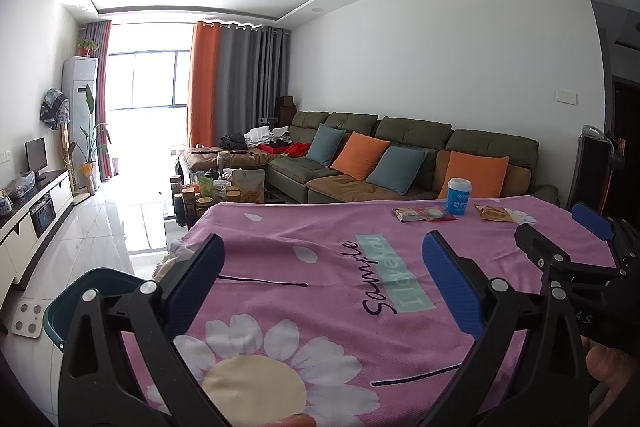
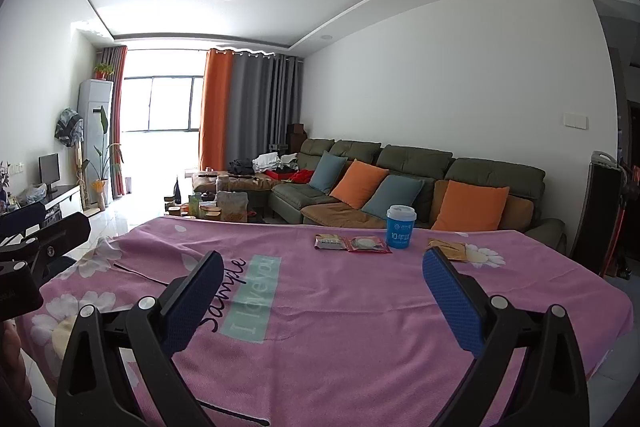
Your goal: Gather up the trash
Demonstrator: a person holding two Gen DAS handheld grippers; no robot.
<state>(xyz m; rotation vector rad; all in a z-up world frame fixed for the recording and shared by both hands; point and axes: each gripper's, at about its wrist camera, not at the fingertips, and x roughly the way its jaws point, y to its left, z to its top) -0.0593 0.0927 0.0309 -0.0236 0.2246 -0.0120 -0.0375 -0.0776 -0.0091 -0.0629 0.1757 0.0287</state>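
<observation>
Both grippers hover over the near edge of the pink cloth (image 2: 340, 307) with nothing in them. The left gripper (image 1: 322, 259) has its jaws spread wide, and the right gripper (image 2: 322, 275) does too.

The trash is all lined up at the far side of the table: a brown packet (image 2: 330, 241), a red packet (image 2: 369, 244) touching it, a blue cup (image 2: 401, 227) just right of that, and a tan wrapper (image 2: 448, 250) on the far right, partly hidden behind the right gripper's finger. All of it is well ahead of both grippers, so nothing is within grabbing range yet.

So I'd say this is the reach step. There's a teal bin (image 1: 80, 291) down at the left edge of the table in the left view, so I'm guessing that's where stuff goes.

My advice: take the cup with the right gripper first, since it's upright and sits nearly straight ahead of it. Come in level and pinch it mid-body, gently, because a paper cup will crush or tip. The flat packets are the harder bit, since they lie flush on soft cloth. Go in low at an edge and watch you don't pinch the fabric along with it, or the whole cloth drags and the cup goes over.
</observation>
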